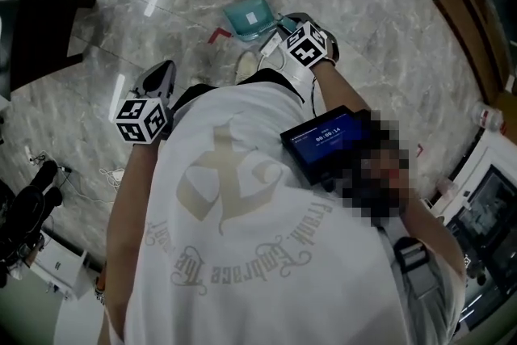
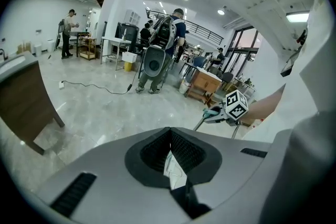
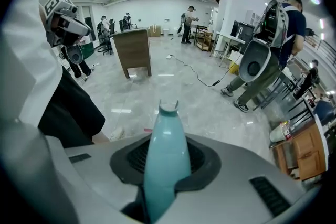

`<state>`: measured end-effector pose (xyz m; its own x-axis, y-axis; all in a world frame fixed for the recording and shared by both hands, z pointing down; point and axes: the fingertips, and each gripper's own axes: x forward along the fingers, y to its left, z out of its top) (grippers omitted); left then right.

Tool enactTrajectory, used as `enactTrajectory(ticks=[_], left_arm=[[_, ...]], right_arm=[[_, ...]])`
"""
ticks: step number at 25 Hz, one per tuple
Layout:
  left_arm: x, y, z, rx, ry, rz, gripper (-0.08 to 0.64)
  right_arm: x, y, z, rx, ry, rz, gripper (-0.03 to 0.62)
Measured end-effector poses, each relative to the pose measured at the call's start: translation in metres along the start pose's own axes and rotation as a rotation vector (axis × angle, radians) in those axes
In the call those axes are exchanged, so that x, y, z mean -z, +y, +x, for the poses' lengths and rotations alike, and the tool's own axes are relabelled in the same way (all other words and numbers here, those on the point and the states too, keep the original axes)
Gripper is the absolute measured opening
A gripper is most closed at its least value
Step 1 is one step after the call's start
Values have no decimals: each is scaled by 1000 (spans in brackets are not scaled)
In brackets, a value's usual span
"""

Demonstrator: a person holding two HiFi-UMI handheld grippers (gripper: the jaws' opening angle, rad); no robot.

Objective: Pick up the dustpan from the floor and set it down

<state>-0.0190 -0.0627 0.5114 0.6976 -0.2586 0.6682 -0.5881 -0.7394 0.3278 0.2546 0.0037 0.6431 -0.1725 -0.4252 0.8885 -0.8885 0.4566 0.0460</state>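
The teal dustpan (image 1: 250,16) hangs low over the marble floor in front of me in the head view. My right gripper (image 1: 279,35) is shut on its handle (image 3: 165,160), which runs up between the dark pads in the right gripper view. The left gripper view catches that gripper (image 2: 223,113) with the teal handle at its right side. My left gripper (image 1: 164,70) is at my left side, away from the dustpan. Its pads (image 2: 184,152) stand almost together with only a pale sliver between them, and I see nothing held.
A red scrap (image 1: 218,35) and a whitish lump (image 1: 245,65) lie on the floor near the dustpan. A dark board (image 1: 40,28) stands at the left. A wooden desk (image 3: 134,50), a floor cable (image 2: 100,86) and several people are farther off.
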Motion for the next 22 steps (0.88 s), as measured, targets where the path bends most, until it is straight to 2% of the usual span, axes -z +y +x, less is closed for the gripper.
enactTrajectory(ticks=[13,22], left_arm=[[13,-25,-21,-39,-12,-28,12],[16,-33,-20,-34,-6,-22,12]], right_arm=[[21,3,16,6,20,-23,106],[25,17,30,-56,52,-87,107]])
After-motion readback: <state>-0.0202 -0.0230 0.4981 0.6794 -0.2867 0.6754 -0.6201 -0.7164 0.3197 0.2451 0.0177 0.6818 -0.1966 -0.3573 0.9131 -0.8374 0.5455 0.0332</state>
